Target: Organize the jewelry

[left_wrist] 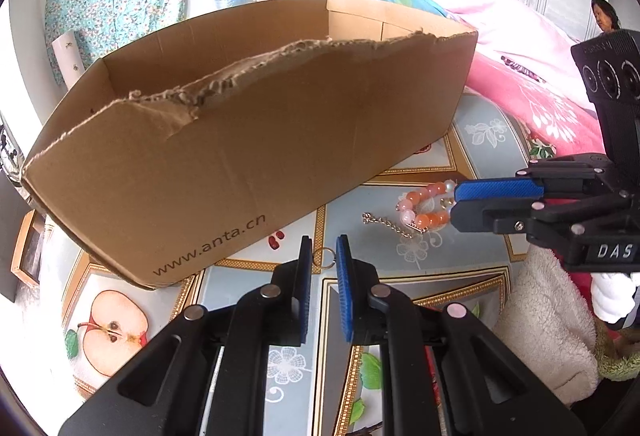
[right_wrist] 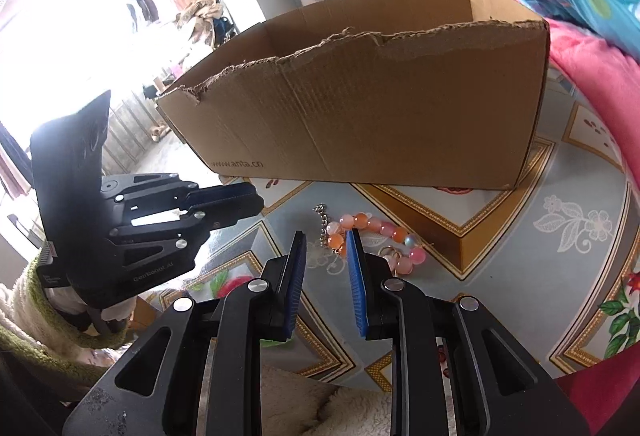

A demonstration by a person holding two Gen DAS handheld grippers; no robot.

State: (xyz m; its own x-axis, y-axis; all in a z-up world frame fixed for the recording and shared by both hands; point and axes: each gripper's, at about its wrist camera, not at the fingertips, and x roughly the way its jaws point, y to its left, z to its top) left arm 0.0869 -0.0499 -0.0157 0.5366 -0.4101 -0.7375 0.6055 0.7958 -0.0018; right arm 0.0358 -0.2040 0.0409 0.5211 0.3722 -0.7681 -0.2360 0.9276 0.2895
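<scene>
Right claw (right_wrist: 326, 240) straddles bracelet (right_wrist: 376, 236) (apparently touching).

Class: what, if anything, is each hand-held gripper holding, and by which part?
Nothing is clearly held. The right hand-held gripper straddles the bead bracelet at its orange beads without pinching; a small metal ring sits between the tips of the left hand-held gripper, grip unclear.

One cardboard box (left_wrist: 256, 140), one beaded bracelet (left_wrist: 424, 210), one small chain (left_wrist: 386, 224), one metal ring (left_wrist: 326, 258), two claws.
</scene>
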